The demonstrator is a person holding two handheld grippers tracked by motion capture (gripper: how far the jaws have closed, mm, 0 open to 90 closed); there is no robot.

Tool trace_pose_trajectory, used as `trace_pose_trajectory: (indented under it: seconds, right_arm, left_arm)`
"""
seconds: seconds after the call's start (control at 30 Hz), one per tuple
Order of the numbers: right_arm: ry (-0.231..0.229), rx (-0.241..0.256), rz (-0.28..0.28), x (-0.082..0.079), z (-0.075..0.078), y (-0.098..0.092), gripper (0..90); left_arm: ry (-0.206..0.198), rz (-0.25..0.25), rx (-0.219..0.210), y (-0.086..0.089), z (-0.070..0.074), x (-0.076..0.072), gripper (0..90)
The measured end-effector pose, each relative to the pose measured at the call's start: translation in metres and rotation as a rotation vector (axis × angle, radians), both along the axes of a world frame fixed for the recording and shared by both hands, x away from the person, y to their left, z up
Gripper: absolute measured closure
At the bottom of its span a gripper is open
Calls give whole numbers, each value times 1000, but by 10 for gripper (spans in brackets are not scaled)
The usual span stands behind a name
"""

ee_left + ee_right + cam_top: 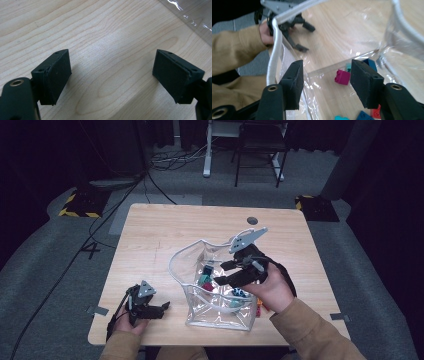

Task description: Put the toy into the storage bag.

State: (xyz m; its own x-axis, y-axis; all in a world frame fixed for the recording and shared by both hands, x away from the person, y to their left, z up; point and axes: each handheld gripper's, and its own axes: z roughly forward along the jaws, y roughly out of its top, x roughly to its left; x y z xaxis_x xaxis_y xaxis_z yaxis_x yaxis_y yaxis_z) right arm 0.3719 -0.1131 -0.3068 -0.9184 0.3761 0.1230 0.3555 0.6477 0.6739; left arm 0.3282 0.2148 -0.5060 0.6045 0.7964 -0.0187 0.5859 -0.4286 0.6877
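Film as thin and glossy as that of the clear plastic pouch (216, 285) should feel light, limp and slippery, so its white corded rim (272, 60) is likely the surest place to pinch. The pouch stands mid-table on the wooden table (150, 235), holding small toy bricks (342, 77). The right gripper (325, 82) hovers over its mouth, jaws apart and empty, bricks just below. The left gripper (112, 75) rests spread wide, beside the pouch.

Wooden table (150, 235), grey carpet floor (45, 265), dark surroundings, black chair (260, 150)
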Motion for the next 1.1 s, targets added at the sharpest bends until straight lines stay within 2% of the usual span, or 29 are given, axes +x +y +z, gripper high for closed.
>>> trace_pose_trajectory:
  seconds: [0.17, 0.47, 0.5, 0.57, 0.9, 1.1]
  right_arm:
    - [-41, 64, -39, -2, 15, -18, 445]
    - [-86, 104, -124, -6, 28, -58, 447]
    - [-86, 104, -124, -6, 28, -58, 447]
    - [-92, 109, -156, -7, 29, -71, 447]
    - [-114, 128, -264, -15, 26, -115, 442]
    - [-114, 102, -315, -19, 14, -132, 441]
  left_arm:
    - [3, 1, -3, 0, 0, 0, 156]
    - [3, 2, -4, 0, 0, 0, 156]
    - [3, 2, -4, 0, 0, 0, 156]
    - [3, 2, -4, 0, 0, 0, 156]
    - [4, 7, -5, -1, 0, 1, 156]
    - [3, 8, -4, -1, 0, 1, 155]
